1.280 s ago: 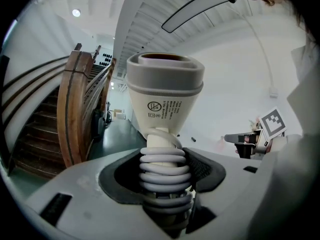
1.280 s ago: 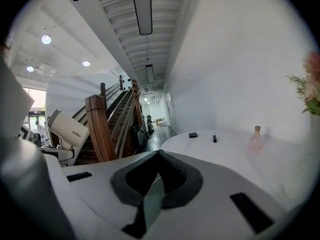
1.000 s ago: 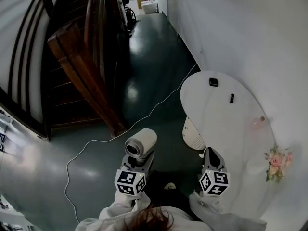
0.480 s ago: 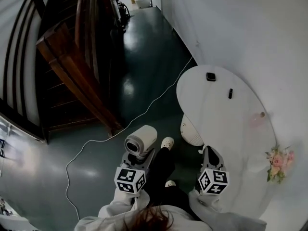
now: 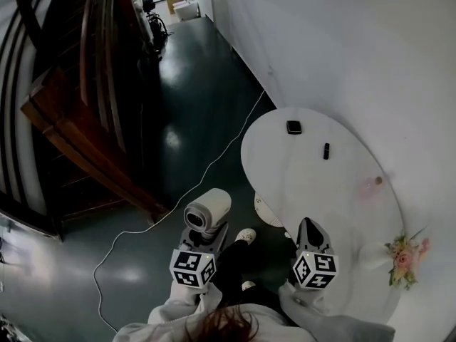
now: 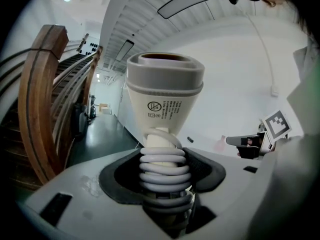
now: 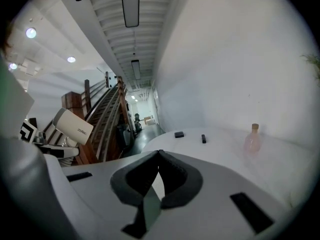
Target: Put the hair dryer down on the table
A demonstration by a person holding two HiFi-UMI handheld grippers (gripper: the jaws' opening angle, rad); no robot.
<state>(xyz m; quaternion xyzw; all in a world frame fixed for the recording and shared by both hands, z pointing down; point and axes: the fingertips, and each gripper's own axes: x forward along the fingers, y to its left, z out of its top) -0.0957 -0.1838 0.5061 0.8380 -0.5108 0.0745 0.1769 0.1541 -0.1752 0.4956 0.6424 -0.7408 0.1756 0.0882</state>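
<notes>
The white hair dryer stands upright in my left gripper, over the dark floor left of the table. In the left gripper view the jaws are shut on its handle, which is wrapped in its coiled cord, and the dryer's grey-rimmed head rises above them. The white oval table lies to the right. My right gripper hovers over the table's near edge. In the right gripper view its jaw tips meet with nothing between them, and the hair dryer shows at the left.
On the table lie two small black objects, a pink bottle and flowers. A white round basket-like thing sits under the table's edge. A white cable runs across the floor. A wooden staircase stands at the left.
The person has walked forward: table and floor have slid toward me and leftward in view. Both grippers keep their places in front of the body, and the dryer stays gripped.
</notes>
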